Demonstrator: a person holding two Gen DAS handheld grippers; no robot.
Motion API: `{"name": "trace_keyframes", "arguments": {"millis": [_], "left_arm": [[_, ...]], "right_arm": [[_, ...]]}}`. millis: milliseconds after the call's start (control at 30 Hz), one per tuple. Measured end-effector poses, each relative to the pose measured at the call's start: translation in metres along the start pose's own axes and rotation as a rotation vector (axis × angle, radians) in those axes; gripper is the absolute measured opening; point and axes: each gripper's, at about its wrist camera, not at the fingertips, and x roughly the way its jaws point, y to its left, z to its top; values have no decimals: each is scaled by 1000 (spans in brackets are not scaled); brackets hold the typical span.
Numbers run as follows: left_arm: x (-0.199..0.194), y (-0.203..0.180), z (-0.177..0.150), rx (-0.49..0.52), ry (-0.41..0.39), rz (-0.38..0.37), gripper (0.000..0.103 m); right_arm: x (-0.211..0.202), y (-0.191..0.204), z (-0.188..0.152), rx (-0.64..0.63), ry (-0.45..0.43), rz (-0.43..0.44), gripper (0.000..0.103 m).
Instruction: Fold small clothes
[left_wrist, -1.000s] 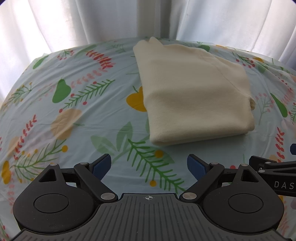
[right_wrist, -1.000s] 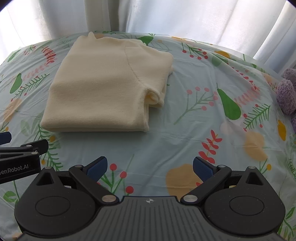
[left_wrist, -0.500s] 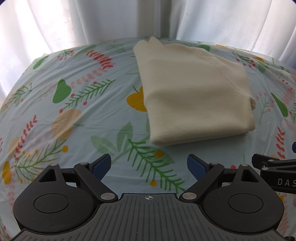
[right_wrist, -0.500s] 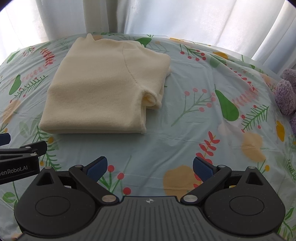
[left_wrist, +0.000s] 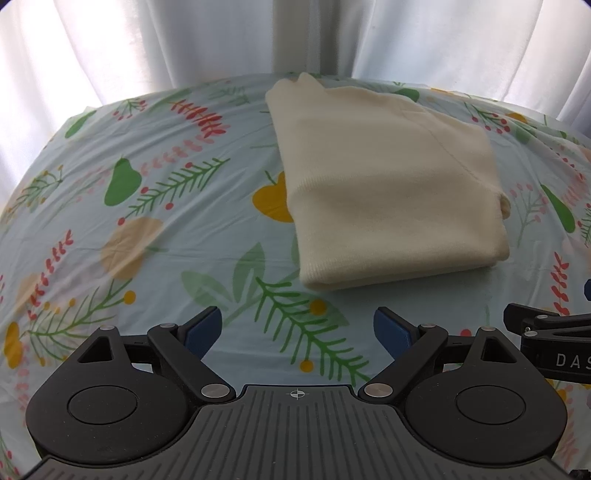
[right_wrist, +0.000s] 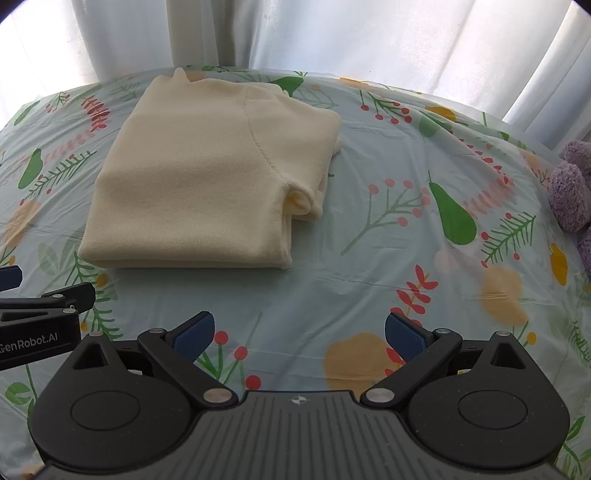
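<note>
Cream sweater (left_wrist: 391, 195), folded, lengthwise away

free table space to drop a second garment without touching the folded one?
Left: wide bare tablecloth between the folded cream sweater and the curtain. Right: open stretch from the sweater's edge to the purple plush, which crowds the far right. Near strip before the open left tool and right tool is narrower.

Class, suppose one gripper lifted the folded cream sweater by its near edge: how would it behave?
The sweater would probably droop and unfold, since it is soft knit stacked in loose layers. The tucked sleeve bulging at its right side would likely slip out first. It looks light, and on the smooth printed cloth a push might slide it.
</note>
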Motion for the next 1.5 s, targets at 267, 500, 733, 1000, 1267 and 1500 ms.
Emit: {"name": "trace_keyframes", "arguments": {"millis": [267, 500, 733, 1000, 1267, 1500], "left_arm": [[0, 0, 1, 4, 2, -5, 93], [1, -1, 0, 3, 3, -5, 93], [1, 1, 1, -2, 1, -6, 93], [0, 1, 1, 2, 0, -7, 93], [0, 1, 1, 0, -2, -10, 93], [-1, 0, 1, 4, -3, -8, 93]], "right_arm": [[-1, 1, 2, -2, -6, -3, 99], [-2, 1, 2, 0, -8, -5, 99], [-2, 1, 3, -3, -11, -5, 99], [-3, 1, 3, -3, -14, -13, 99], [-4, 1, 2, -3, -18, -15, 99], [-6, 1, 2, -3, -23, -14, 99]]}}
